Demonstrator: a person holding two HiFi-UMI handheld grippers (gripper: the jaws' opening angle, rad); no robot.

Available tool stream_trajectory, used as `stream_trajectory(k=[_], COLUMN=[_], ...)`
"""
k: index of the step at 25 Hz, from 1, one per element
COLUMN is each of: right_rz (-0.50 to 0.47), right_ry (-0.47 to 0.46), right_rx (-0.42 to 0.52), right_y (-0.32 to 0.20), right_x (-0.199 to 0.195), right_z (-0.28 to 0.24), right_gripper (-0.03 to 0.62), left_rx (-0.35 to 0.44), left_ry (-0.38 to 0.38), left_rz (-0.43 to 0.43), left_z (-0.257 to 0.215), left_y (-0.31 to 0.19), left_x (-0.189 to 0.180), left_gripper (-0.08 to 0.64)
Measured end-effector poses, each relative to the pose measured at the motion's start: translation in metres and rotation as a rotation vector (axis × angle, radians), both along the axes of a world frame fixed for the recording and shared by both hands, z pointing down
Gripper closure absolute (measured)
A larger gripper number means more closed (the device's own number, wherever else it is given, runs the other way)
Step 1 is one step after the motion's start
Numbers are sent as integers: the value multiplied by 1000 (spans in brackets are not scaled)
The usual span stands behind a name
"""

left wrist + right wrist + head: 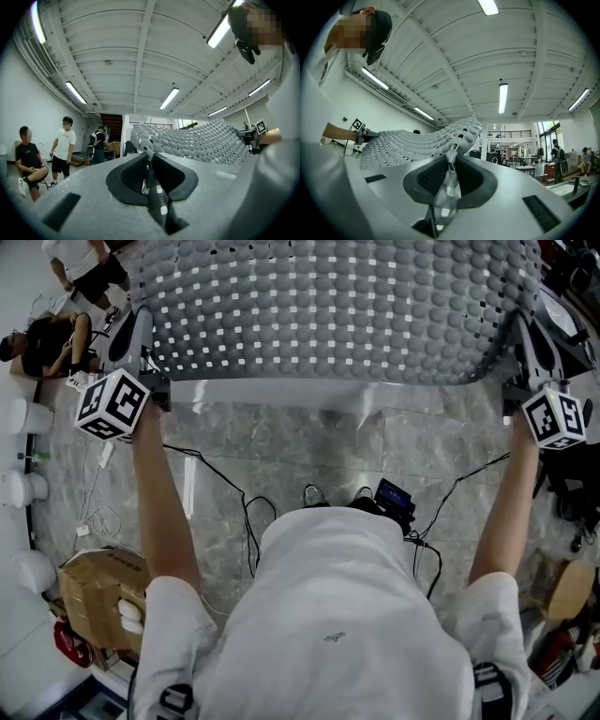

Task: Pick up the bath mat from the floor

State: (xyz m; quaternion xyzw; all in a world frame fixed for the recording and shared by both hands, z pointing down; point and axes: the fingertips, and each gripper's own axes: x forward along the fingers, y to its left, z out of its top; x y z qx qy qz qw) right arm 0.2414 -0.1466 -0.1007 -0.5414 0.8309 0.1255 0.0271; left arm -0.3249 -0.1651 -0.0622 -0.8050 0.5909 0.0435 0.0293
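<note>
Cardboard box (97,594) low at left on grey marbled floor (281,442). Black cables (247,512) trailing across. Small dark device (395,495), perhaps a screen, among them. Seated person (28,161) beside standing person (63,147).

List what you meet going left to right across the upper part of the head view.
A seated person → left gripper, shut on one mat corner → bath mat, hanging between the grippers → right gripper, shut on the other corner.

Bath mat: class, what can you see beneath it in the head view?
Below the bath mat, held up by the left tongs and right tongs, glossy grey floor shows. The floor directly behind the mat is covered.
</note>
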Motion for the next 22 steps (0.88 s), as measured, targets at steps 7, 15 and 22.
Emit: stream_trajectory(k=[7, 15, 22], right_rz=[9, 21, 24], right_ry=[12, 24, 51], right_rx=[-19, -39, -46], right_y=[-2, 1, 1], right_x=[8, 8, 9], right_z=[16, 21, 24], right_gripper=[534, 534, 534], left_rx=[-10, -19, -28], left_ry=[-2, -23, -40], left_rz=[16, 28, 34], left_z=[9, 9, 13], left_y=[-6, -3, -4], left_x=[9, 11, 16], left_gripper=[506, 506, 506])
